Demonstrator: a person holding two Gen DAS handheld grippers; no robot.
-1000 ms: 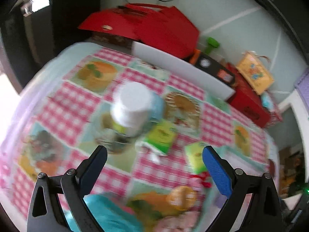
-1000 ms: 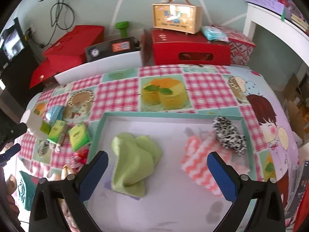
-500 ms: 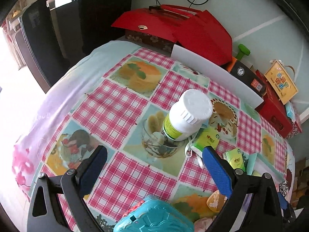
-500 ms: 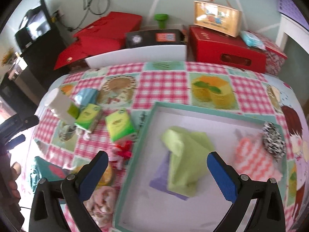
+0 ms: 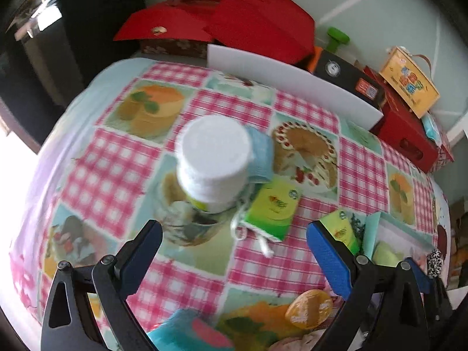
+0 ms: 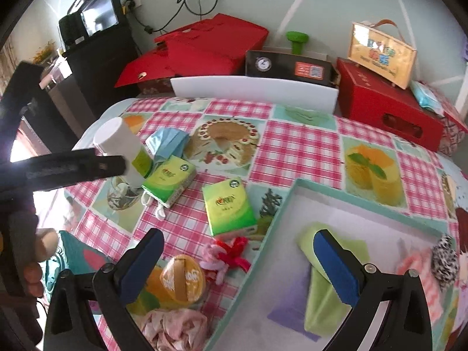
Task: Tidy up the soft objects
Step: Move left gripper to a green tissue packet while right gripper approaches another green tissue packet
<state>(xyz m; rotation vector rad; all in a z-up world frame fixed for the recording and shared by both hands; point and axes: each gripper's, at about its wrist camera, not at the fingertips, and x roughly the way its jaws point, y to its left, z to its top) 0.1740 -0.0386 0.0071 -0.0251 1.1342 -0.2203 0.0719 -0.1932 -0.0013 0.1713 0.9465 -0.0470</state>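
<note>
My left gripper [image 5: 234, 251] is open above the checked tablecloth, just short of a white-capped bottle [image 5: 215, 161] that stands in a glass cup [image 5: 187, 228]. Blue face masks [image 5: 260, 158] and a green tissue pack [image 5: 272, 207] lie beside the bottle. My right gripper [image 6: 238, 263] is open over the left rim of the teal tray [image 6: 275, 225]. The tray holds a green cloth [image 6: 321, 307], a pink chevron cloth [image 6: 415, 266] and a leopard scrunchie [image 6: 444, 257]. A red-pink ribbon tie [image 6: 228, 254] and a crumpled pink cloth [image 6: 172, 327] lie left of the tray.
A second tissue pack [image 6: 228, 204], an orange round packet [image 6: 182, 280] and a teal pouch [image 6: 79, 260] lie on the table. Red boxes [image 6: 389, 111], a black box [image 6: 286, 64] and a white board [image 6: 251, 90] line the far edge. A hand [image 6: 38, 251] shows at left.
The left gripper has come back in close to the bottle after pulling away. The right gripper has shifted left, from over the tray's middle to its left rim. Both stay open.
</note>
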